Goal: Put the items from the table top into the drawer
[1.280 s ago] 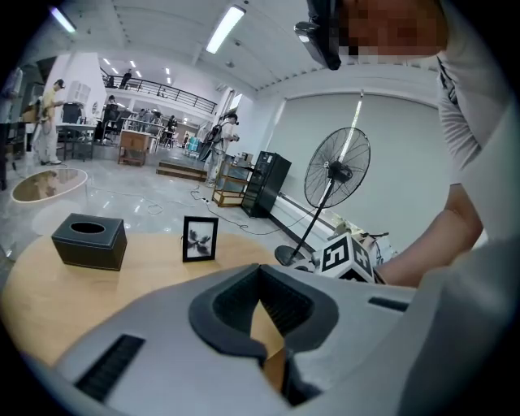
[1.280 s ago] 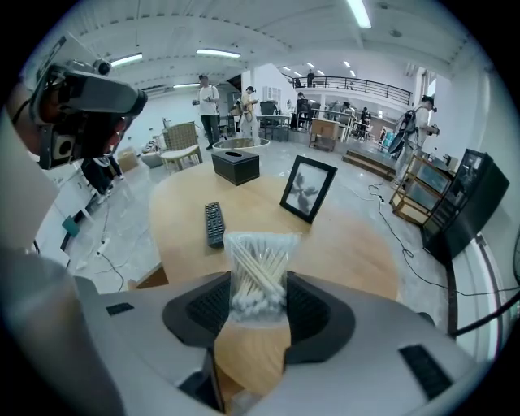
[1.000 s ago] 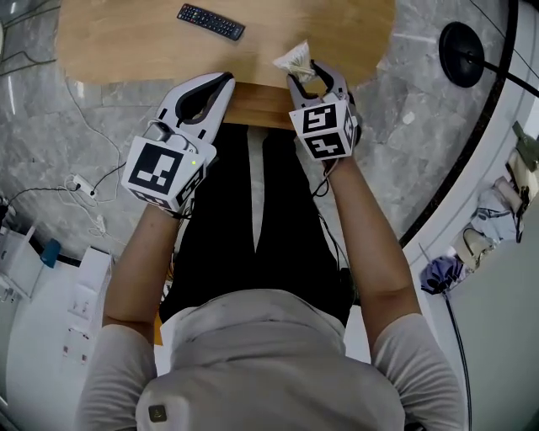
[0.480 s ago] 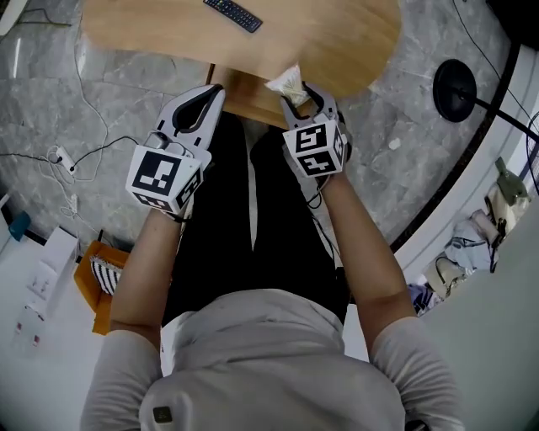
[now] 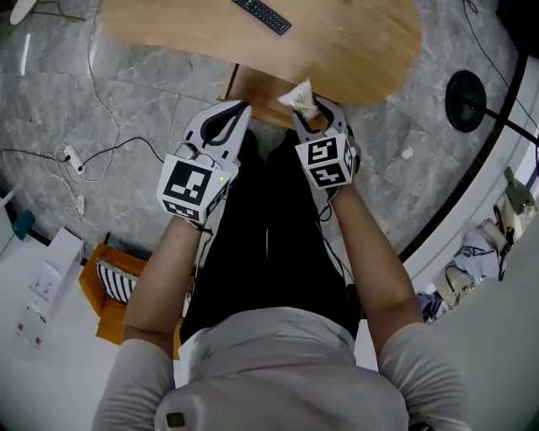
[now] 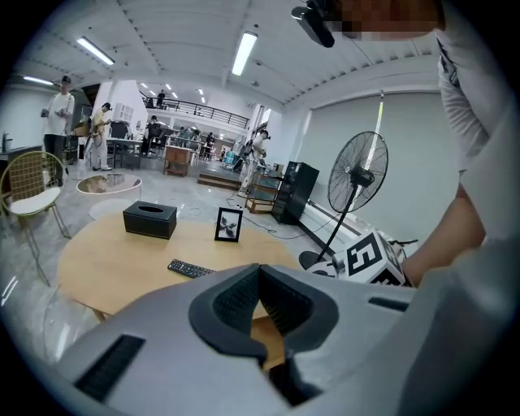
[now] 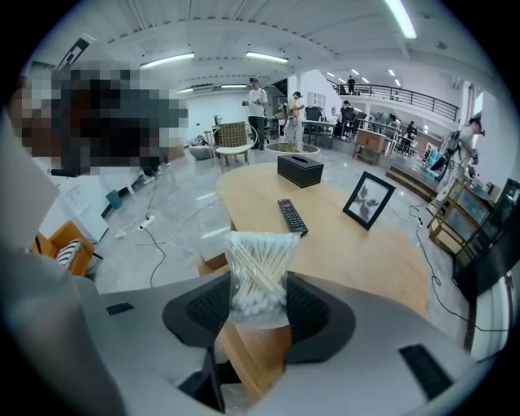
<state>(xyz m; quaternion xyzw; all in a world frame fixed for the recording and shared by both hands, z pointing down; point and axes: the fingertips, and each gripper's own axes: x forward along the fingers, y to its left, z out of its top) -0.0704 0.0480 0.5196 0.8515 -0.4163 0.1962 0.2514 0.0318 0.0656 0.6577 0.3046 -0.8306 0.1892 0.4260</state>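
Note:
My right gripper [image 5: 310, 114] [image 7: 258, 299] is shut on a clear bag of cotton swabs [image 5: 300, 96] [image 7: 260, 272], which stands up between its pads. It hovers at the near edge of the round wooden table [image 5: 354, 46], just above a wooden drawer box [image 5: 249, 87] [image 7: 253, 353] that juts out under the tabletop. My left gripper [image 5: 221, 126] [image 6: 260, 275] sits beside it on the left, shut and holding nothing. A black remote [image 5: 262, 13] [image 7: 292, 216] [image 6: 192, 269] lies on the table.
A black tissue box [image 7: 300, 171] [image 6: 149, 219] and a photo frame [image 7: 367, 201] [image 6: 228, 225] stand farther back on the table. A standing fan [image 6: 357, 183] with its round base [image 5: 466, 88] is at the right. Cables [image 5: 72, 156] and an orange box [image 5: 114, 282] lie on the floor at the left.
Both grippers have drifted to the right in the head view, and the table has slid toward the top of the picture. The bag stays in the right gripper.

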